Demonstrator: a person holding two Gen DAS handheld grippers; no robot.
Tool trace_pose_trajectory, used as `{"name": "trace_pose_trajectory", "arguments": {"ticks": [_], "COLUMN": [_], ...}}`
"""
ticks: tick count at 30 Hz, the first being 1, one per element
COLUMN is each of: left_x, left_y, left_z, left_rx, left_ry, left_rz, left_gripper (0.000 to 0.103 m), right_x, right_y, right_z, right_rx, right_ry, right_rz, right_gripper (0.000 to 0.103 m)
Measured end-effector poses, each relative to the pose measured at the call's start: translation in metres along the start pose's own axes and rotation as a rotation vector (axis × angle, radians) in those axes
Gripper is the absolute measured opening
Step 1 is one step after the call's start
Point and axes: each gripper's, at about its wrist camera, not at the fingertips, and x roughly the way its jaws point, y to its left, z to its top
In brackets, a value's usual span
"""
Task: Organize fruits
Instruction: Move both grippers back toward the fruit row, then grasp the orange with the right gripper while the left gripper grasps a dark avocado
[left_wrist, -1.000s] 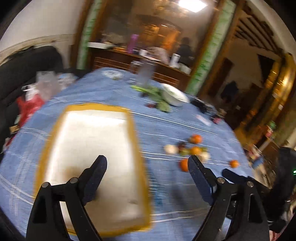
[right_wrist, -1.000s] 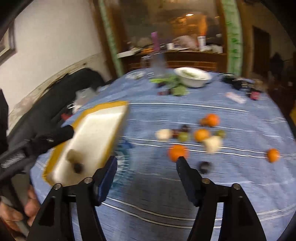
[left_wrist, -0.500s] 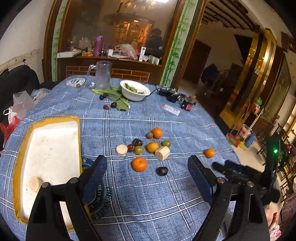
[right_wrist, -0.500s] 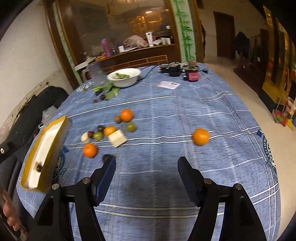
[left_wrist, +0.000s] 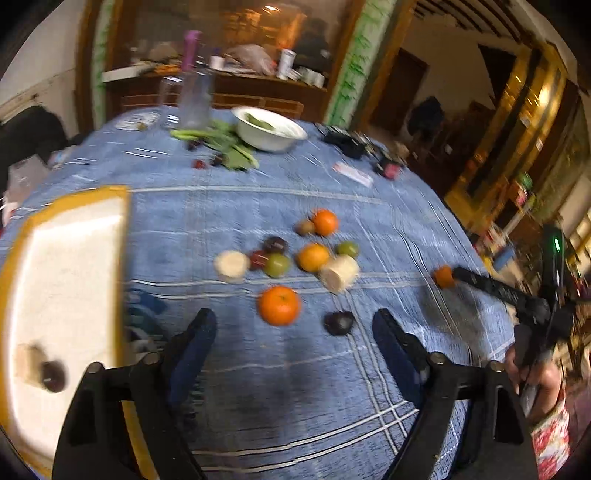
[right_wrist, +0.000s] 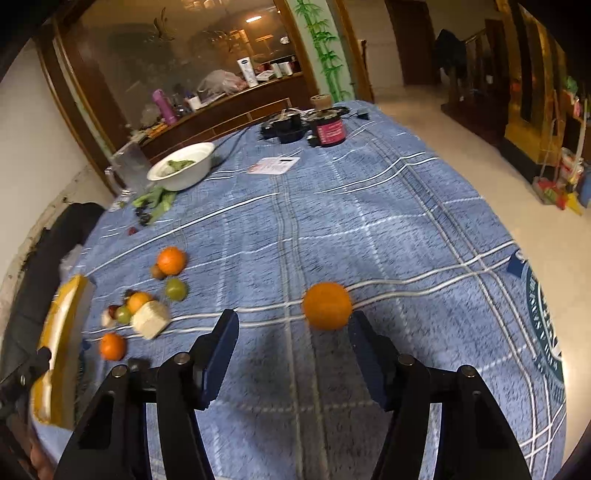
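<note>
A cluster of small fruits lies on the blue checked tablecloth: an orange (left_wrist: 279, 305), a dark fruit (left_wrist: 339, 323), two pale cut pieces, green and dark ones behind. My left gripper (left_wrist: 293, 328) is open and empty, just short of that orange. A white tray with a yellow rim (left_wrist: 123, 229) on the left holds a pale piece and a dark fruit (left_wrist: 53, 376). A lone orange (right_wrist: 327, 305) lies apart; my right gripper (right_wrist: 293, 332) is open, its right finger close beside it. The cluster also shows in the right wrist view (right_wrist: 147, 317).
A white bowl (left_wrist: 271, 130) with greens, leafy vegetables (left_wrist: 229, 147), a clear jug (left_wrist: 194, 98), a dark red jar (right_wrist: 328, 127), black devices and a card (right_wrist: 275, 165) stand at the table's far side. The table edge drops to the floor on the right.
My left gripper has moved closer to the fruit cluster. My right gripper has moved right and forward toward the lone orange, which now sits by its right finger.
</note>
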Motion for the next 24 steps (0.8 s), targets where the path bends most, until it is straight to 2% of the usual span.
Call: {"name": "trace_pose_trajectory", "arguments": {"ticks": [4,6,15,18,20,21,22,24], "left_x": [0.026,0.041,0.086,0.093,0.092,0.091,0.09,0.086], "left_y": [-0.028,-0.038,-0.056,-0.062,-0.066,-0.066,-0.065,-0.06], "left_z": [-0.008,-0.011,-0.013,-0.019,-0.02,-0.021,-0.02,-0.019], "left_rx": [0.101,0.136,0.248,0.3,0.325,0.334,0.336,0.303], "left_ry": [0.031,0.057,0.115,0.125,0.117,0.107,0.106,0.114], "left_rz": [-0.04,-0.046,0.019,0.047,0.068,0.095,0.106,0.076], "left_gripper": [0.064,0.059,0.057,0.043,0.035,0.026,0.023,0.023], "right_x": [0.014,0.024,0.049,0.051,0.052,0.051,0.051,0.051], "right_y": [-0.005,-0.008,-0.01,-0.006,-0.005,-0.005,-0.004,-0.003], "right_z": [0.007,0.011,0.012,0.012,0.012,0.011,0.011,0.011], "right_rx": [-0.004,0.002,-0.009,-0.038,-0.049,-0.047,-0.047,-0.048], "right_ry": [0.001,0.023,0.055,0.055,0.053,0.054,0.054,0.053], "right_rz": [-0.058,-0.081,-0.125,-0.16,-0.174,-0.159,-0.157,-0.158], "right_gripper": [0.066,0.066,0.065,0.055,0.041,0.038,0.036,0.036]}}
